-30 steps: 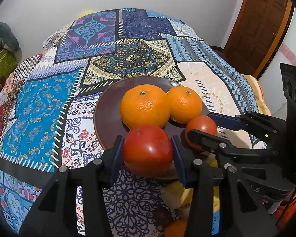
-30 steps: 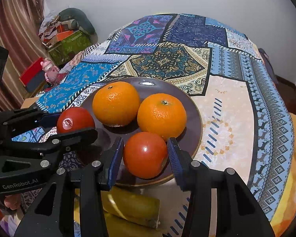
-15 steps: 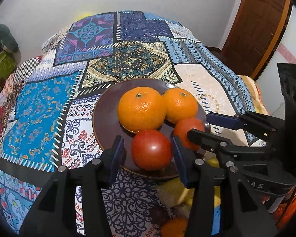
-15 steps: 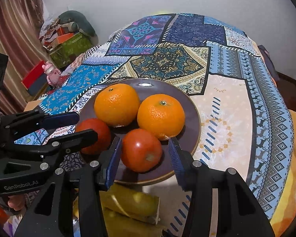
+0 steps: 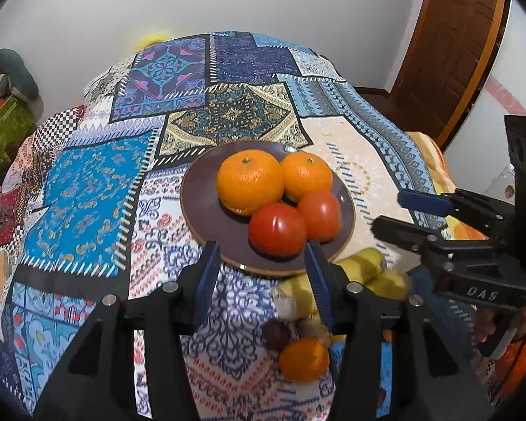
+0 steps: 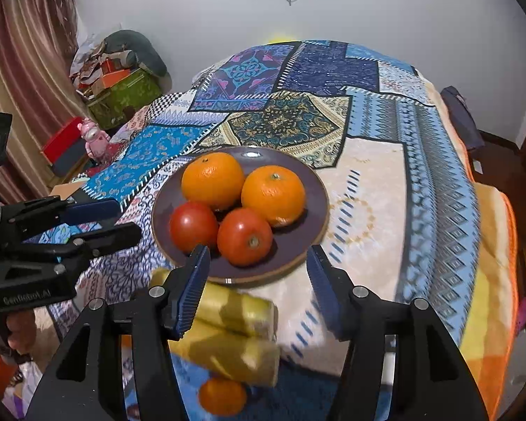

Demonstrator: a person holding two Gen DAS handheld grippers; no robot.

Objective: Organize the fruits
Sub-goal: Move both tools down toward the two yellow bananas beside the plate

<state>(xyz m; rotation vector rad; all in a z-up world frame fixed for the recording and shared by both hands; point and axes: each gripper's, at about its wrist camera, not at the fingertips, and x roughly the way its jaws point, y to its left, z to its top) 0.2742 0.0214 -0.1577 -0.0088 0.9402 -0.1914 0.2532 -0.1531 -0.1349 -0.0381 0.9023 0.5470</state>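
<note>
A dark brown plate (image 5: 200, 217) (image 6: 312, 217) on the patchwork cloth holds two oranges (image 5: 250, 182) (image 5: 307, 175) at the back and two tomatoes (image 5: 277, 229) (image 5: 321, 214) at the front. In the right wrist view the oranges (image 6: 212, 179) (image 6: 273, 193) and tomatoes (image 6: 193, 226) (image 6: 245, 236) show too. My left gripper (image 5: 263, 273) is open and empty, just short of the plate's near rim. My right gripper (image 6: 257, 275) is open and empty, also near the rim. Each gripper shows in the other's view (image 5: 396, 210) (image 6: 119, 219).
Yellow bananas (image 6: 235, 329) (image 5: 361, 273), a small orange (image 5: 303, 359) (image 6: 222, 394) and a dark round fruit (image 5: 277, 335) lie near the table's front edge below the grippers. A wooden door (image 5: 452, 45) is at the right. Boxes and clutter (image 6: 119, 84) stand left of the table.
Both grippers let go of their tomatoes and drew back and up from the plate. The two tomatoes now rest on the plate in front of the oranges.
</note>
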